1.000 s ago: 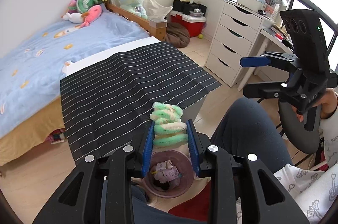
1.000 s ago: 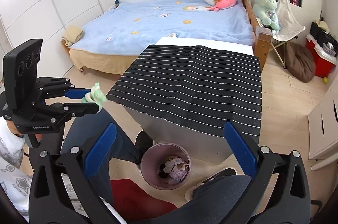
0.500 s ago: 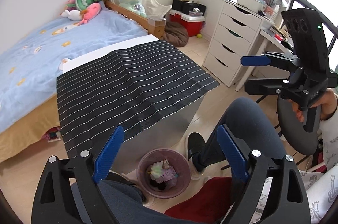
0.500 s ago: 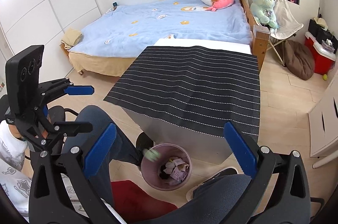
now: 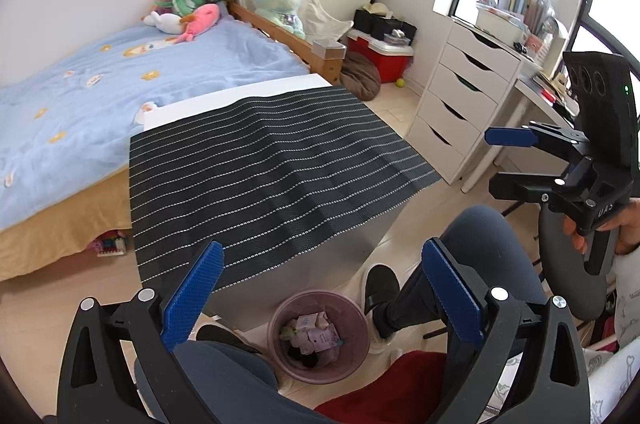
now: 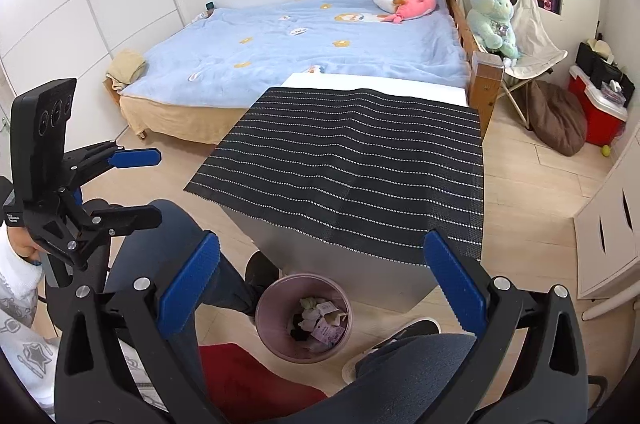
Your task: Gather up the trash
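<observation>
A pink trash bin (image 5: 318,336) stands on the floor in front of the table, holding crumpled paper and wrappers (image 5: 314,334). It also shows in the right wrist view (image 6: 304,318). My left gripper (image 5: 320,288) is open and empty above the bin. My right gripper (image 6: 320,280) is open and empty, also above the bin. Each gripper shows from the side in the other's view, the right gripper (image 5: 516,159) and the left gripper (image 6: 136,183), both with jaws apart. The black striped mat (image 5: 260,167) on the table is bare.
The person's knees (image 5: 480,240) and shoes (image 6: 260,270) flank the bin. A red cushion (image 6: 248,384) lies near it. A blue bed (image 6: 300,51) with plush toys is behind the table. White drawers (image 5: 460,103) stand to the right.
My left gripper opened and let go of the green fluffy item, which fell into the bin. The left gripper then lifted slightly. The right gripper stayed open.
</observation>
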Demonstrator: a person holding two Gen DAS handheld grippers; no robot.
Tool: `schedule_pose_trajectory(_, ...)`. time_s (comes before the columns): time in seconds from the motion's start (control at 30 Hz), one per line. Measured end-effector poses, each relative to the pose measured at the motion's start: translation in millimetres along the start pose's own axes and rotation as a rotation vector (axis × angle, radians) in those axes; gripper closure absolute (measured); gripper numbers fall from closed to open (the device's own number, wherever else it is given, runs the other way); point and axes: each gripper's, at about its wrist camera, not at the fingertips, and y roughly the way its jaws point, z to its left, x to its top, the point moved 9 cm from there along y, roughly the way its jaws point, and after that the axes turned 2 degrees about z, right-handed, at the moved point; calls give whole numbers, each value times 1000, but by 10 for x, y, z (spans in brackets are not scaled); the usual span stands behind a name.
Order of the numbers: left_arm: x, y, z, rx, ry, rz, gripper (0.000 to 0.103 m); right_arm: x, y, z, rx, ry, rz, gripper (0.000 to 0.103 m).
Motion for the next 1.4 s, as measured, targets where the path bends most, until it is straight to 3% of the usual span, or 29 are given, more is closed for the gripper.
schedule_pose_trajectory(0.57, 505, -3, 366, 92, -30, -73, 7, 585, 83, -112, -21, -7, -66, 3)
schedule_pose_trajectory(0.67, 557, 32, 409, 74, -44, -73, 6, 674, 105, -102, -15, -15, -72, 3)
schedule_pose_trajectory(1.17, 637, 204, 494, 80, -84, -44, 6, 760, 244, -138, 3, -8, -54, 3)
schedule_pose_trajectory(1.3, 641, 188, 551, 155, -75, -56, 6, 743, 278, -152, 5, 0, -46, 3)
schedule_pose_trajectory(1.4, 636, 200, 509, 128, -73, -50, 6, 733, 308, -150, 6, 1, -40, 3)
